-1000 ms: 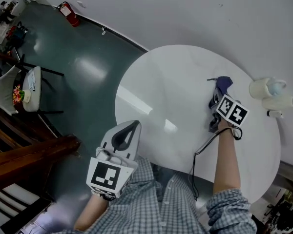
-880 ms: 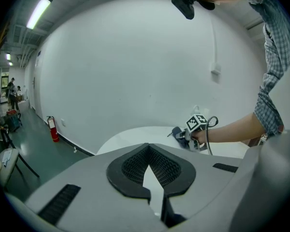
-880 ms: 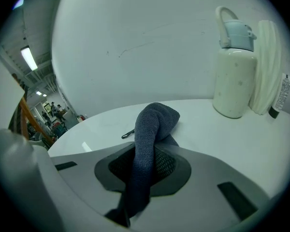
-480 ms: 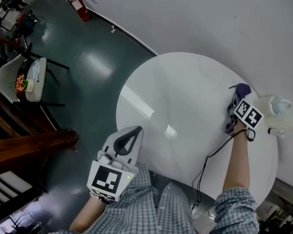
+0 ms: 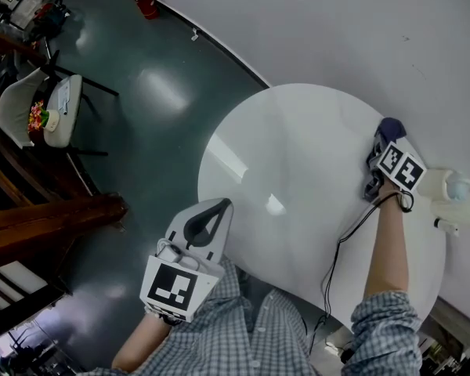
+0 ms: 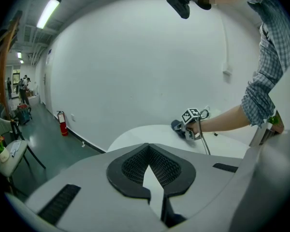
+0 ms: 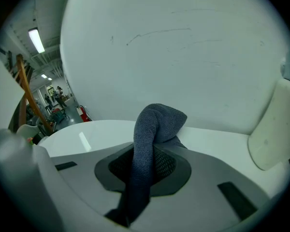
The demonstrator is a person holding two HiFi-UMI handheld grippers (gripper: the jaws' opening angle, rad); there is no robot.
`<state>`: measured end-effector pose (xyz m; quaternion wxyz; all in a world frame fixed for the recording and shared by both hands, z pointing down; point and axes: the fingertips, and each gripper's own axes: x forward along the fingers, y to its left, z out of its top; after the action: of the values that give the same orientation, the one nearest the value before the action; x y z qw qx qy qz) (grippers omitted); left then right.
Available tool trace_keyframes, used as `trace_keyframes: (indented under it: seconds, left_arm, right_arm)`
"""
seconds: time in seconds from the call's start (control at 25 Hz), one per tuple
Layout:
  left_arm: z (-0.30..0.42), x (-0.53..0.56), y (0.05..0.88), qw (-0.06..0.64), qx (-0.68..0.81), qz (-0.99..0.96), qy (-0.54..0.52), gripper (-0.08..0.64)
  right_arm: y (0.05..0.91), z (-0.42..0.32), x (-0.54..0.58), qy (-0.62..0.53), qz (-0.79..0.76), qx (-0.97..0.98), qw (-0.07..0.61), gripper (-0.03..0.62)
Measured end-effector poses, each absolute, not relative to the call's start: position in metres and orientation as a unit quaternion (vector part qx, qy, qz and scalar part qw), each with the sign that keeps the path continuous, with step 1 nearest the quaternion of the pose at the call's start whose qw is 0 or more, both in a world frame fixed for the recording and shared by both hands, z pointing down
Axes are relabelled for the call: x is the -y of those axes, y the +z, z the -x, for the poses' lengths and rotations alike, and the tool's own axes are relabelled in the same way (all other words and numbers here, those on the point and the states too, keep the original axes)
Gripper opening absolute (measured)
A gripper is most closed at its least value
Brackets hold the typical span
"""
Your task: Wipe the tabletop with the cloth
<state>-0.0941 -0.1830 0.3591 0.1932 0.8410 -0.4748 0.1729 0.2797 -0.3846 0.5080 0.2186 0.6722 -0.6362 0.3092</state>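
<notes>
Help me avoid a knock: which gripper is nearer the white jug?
Right. The right gripper, shut on the cloth, is over the table close beside the jug; the left gripper hangs by the table's opposite edge, far from it.

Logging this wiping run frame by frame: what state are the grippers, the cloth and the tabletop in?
Left gripper: shut, nothing between its jaws.
Right gripper: shut on the cloth, near the table's far right edge.
Cloth: pinched in the jaws, free end bunched ahead of them.
Table: glossy, no spill visible.
</notes>
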Motion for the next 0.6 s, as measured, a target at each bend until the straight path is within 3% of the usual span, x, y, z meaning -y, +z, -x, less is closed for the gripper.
trace_keyframes:
  seconds: [0.6]
  left_arm:
    - [0.153,0.174,0.365,0.213,0.511,-0.817,0.162,0.005]
  right_arm:
    - [0.505,-0.102,0.433,0.259,-0.554,0.747,0.262,0.052]
